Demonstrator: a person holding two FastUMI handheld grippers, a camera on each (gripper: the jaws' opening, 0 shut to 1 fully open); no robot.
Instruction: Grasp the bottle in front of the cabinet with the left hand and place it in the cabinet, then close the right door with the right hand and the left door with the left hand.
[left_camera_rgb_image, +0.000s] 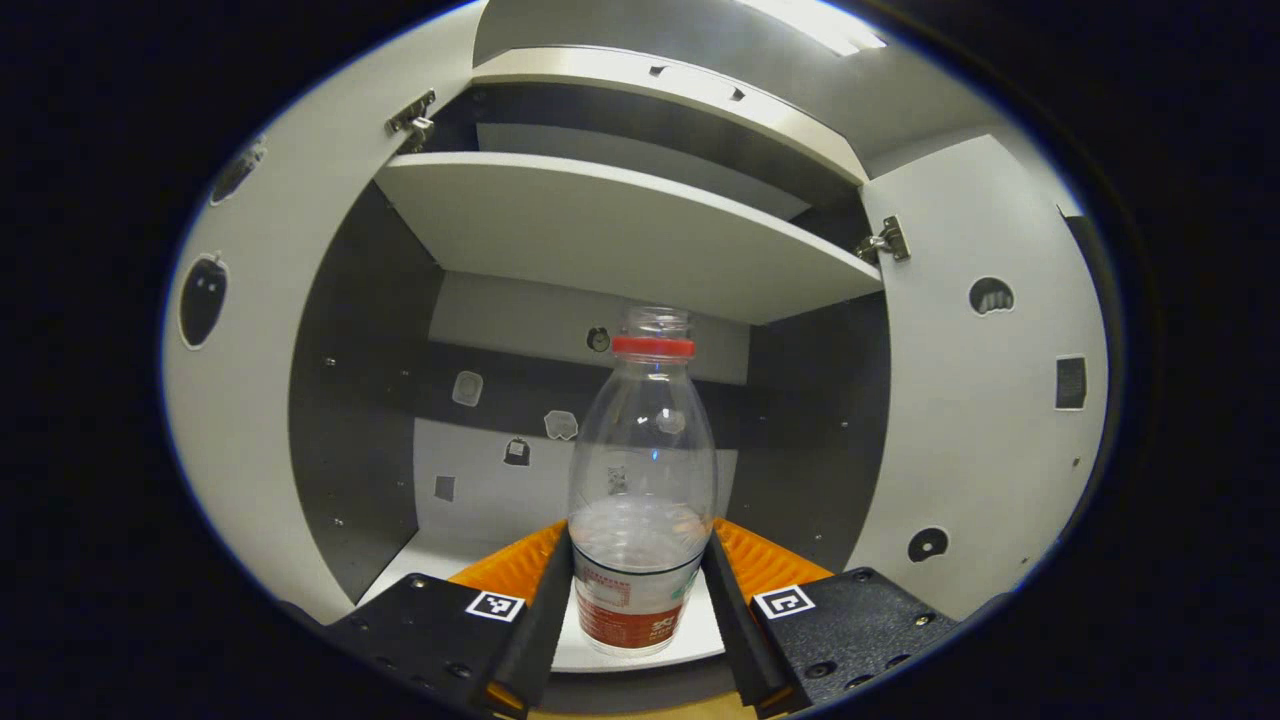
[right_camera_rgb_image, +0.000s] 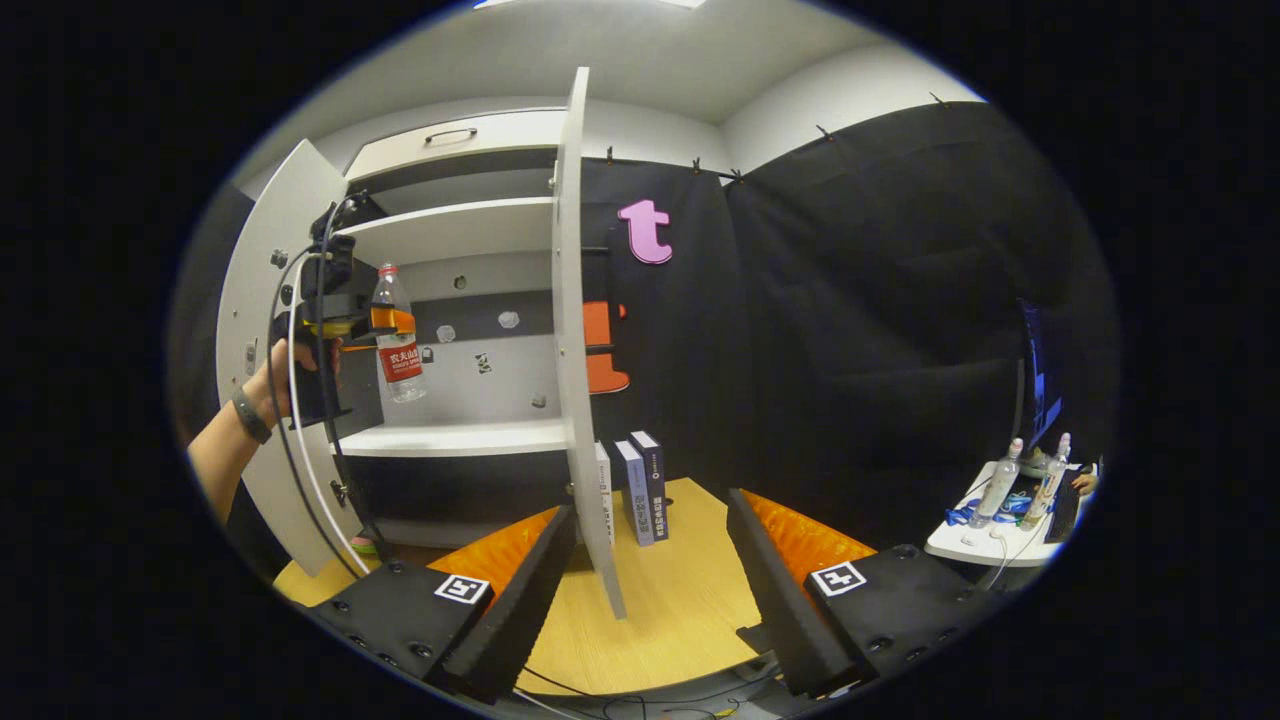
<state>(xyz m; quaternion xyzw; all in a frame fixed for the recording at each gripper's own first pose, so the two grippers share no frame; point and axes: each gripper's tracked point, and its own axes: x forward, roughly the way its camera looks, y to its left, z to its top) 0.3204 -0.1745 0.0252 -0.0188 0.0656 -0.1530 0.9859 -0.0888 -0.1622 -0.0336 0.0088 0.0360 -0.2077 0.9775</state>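
A clear plastic bottle (left_camera_rgb_image: 640, 480) with a red cap ring and red label stands upright between the fingers of my left gripper (left_camera_rgb_image: 640, 560), which is shut on its lower body. It hangs in front of the cabinet's lower compartment, above the white bottom shelf (left_camera_rgb_image: 440, 555). In the right gripper view the same bottle (right_camera_rgb_image: 397, 335) is held in the air by the left gripper (right_camera_rgb_image: 350, 325), above the shelf (right_camera_rgb_image: 455, 437). My right gripper (right_camera_rgb_image: 650, 570) is open, just in front of the edge of the open right door (right_camera_rgb_image: 575, 340). The left door (right_camera_rgb_image: 262, 330) stands open too.
A white upper shelf (left_camera_rgb_image: 620, 230) spans the cabinet above the bottle. Small stickers dot the back wall. Boxes (right_camera_rgb_image: 640, 485) stand on the wooden table (right_camera_rgb_image: 660, 610) right of the door. A side table with bottles (right_camera_rgb_image: 1000, 485) sits at far right.
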